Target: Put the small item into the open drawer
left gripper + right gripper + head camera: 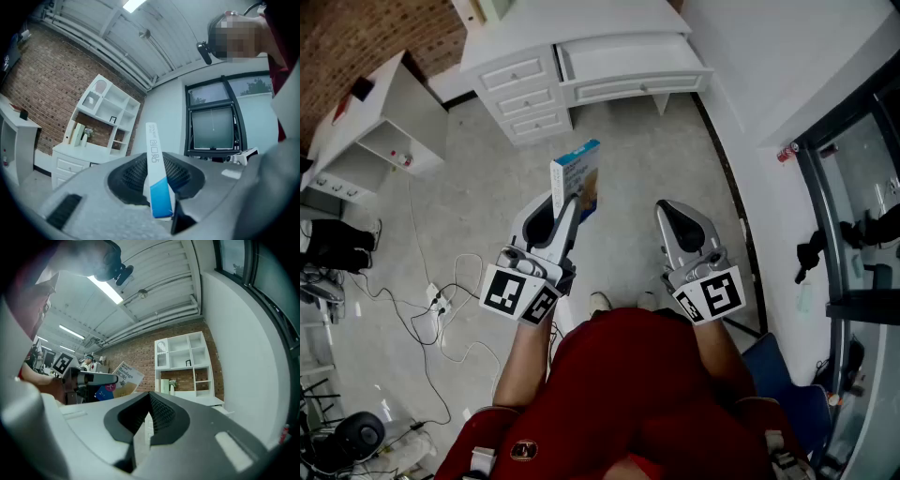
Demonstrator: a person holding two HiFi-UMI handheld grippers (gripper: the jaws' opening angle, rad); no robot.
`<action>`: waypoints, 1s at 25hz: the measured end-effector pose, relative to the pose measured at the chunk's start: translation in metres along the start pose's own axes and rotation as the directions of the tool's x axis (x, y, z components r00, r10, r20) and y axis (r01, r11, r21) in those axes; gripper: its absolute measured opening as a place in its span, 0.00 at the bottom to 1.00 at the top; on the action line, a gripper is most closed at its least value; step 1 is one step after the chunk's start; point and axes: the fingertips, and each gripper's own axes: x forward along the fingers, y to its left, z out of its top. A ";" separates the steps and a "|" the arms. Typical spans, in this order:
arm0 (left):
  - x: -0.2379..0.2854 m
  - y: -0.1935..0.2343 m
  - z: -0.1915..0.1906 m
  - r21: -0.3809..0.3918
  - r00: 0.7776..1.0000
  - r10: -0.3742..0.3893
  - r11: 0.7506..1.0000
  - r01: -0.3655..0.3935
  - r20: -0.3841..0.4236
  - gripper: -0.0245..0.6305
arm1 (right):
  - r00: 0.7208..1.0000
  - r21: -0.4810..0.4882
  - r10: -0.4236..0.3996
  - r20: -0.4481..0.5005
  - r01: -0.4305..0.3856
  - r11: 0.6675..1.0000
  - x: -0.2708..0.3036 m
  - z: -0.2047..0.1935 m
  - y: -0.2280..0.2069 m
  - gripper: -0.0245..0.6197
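A small blue and white box [577,178] stands upright in my left gripper [566,202], whose jaws are shut on its lower end. In the left gripper view the box [154,168] shows edge-on, pinched between the dark pads of the left gripper [158,190]. The right gripper view shows the same box [124,376] off to the left. My right gripper [673,217] hangs level beside it, shut and empty [149,423]. The open drawer [623,58] juts from the white desk [572,23] ahead, well beyond both grippers.
Closed drawers [521,96] fill the desk's left side. A white side table [386,131] stands at the left, with cables [441,302] on the floor. A white shelf unit [106,112] tops the desk. A dark glazed frame [853,187] and a white wall run along the right.
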 end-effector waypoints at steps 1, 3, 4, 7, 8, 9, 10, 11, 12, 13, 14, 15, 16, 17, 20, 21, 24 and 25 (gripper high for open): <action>-0.003 0.004 0.002 -0.003 1.000 0.001 1.000 -0.001 0.004 0.18 | 1.000 0.010 0.003 0.008 -0.003 1.000 0.002 0.001 0.003 0.05; -0.010 0.012 0.004 -0.009 1.000 0.002 1.000 -0.002 0.012 0.18 | 1.000 0.023 0.004 0.020 -0.004 1.000 0.008 0.002 0.010 0.05; -0.014 0.016 0.005 -0.012 1.000 0.001 1.000 -0.001 0.015 0.18 | 1.000 0.024 0.000 0.022 -0.001 1.000 0.011 0.003 0.013 0.06; -0.021 0.029 0.005 -0.020 1.000 -0.009 1.000 0.009 0.019 0.18 | 1.000 0.010 -0.014 0.011 0.014 1.000 0.018 -0.001 0.023 0.06; -0.022 0.033 0.003 -0.024 1.000 -0.012 1.000 0.012 0.019 0.18 | 1.000 0.005 -0.018 0.004 0.018 1.000 0.020 -0.003 0.025 0.06; -0.021 0.037 0.002 -0.029 1.000 -0.013 0.999 0.014 0.018 0.18 | 1.000 0.000 -0.021 -0.005 0.021 1.000 0.022 -0.006 0.026 0.06; -0.020 0.041 0.000 -0.036 1.000 -0.013 0.999 0.014 0.016 0.18 | 1.000 -0.002 -0.023 -0.015 0.023 1.000 0.023 -0.009 0.026 0.06; -0.018 0.043 -0.002 -0.043 1.000 -0.012 0.999 0.013 0.015 0.18 | 0.999 -0.003 -0.026 -0.024 0.026 1.000 0.024 -0.011 0.025 0.05; -0.016 0.045 -0.004 -0.048 1.000 -0.012 0.999 0.013 0.013 0.18 | 0.999 -0.003 -0.031 -0.033 0.030 1.000 0.025 -0.013 0.022 0.06; -0.014 0.046 -0.005 -0.051 1.000 -0.013 0.999 0.014 0.010 0.18 | 0.999 -0.001 -0.035 -0.038 0.035 0.999 0.026 -0.014 0.019 0.06; -0.010 0.048 -0.005 -0.051 1.000 -0.015 0.999 0.015 0.007 0.18 | 0.998 0.001 -0.040 -0.040 0.040 0.999 0.028 -0.015 0.014 0.06; -0.005 0.051 -0.006 -0.049 1.000 -0.016 0.999 0.016 0.004 0.18 | 0.998 0.002 -0.045 -0.040 0.045 0.999 0.031 -0.016 0.009 0.06; 0.001 0.056 -0.007 -0.047 1.000 -0.016 0.999 0.016 0.000 0.18 | 0.998 0.003 -0.048 -0.040 0.048 0.999 0.036 -0.018 0.003 0.06; 0.009 0.060 -0.008 -0.045 1.000 -0.016 0.999 0.016 -0.005 0.18 | 0.998 0.004 -0.051 -0.039 0.051 0.999 0.041 -0.020 -0.004 0.06; 0.034 0.072 -0.012 -0.028 1.000 -0.010 1.000 0.009 -0.024 0.18 | 0.998 0.016 -0.055 -0.033 0.056 0.998 0.058 -0.031 -0.031 0.06; 0.044 0.076 -0.014 -0.019 0.999 -0.007 1.000 0.007 -0.032 0.18 | 0.998 0.022 -0.058 -0.028 0.058 0.998 0.065 -0.034 -0.043 0.06; 0.085 0.094 -0.018 0.006 0.998 0.005 1.000 -0.005 -0.056 0.18 | 0.998 0.034 -0.064 -0.008 0.064 0.997 0.095 -0.041 -0.086 0.05; 0.101 0.102 -0.019 0.014 0.998 0.009 1.000 -0.008 -0.063 0.18 | 0.998 0.032 -0.064 -0.002 0.064 0.997 0.106 -0.042 -0.102 0.06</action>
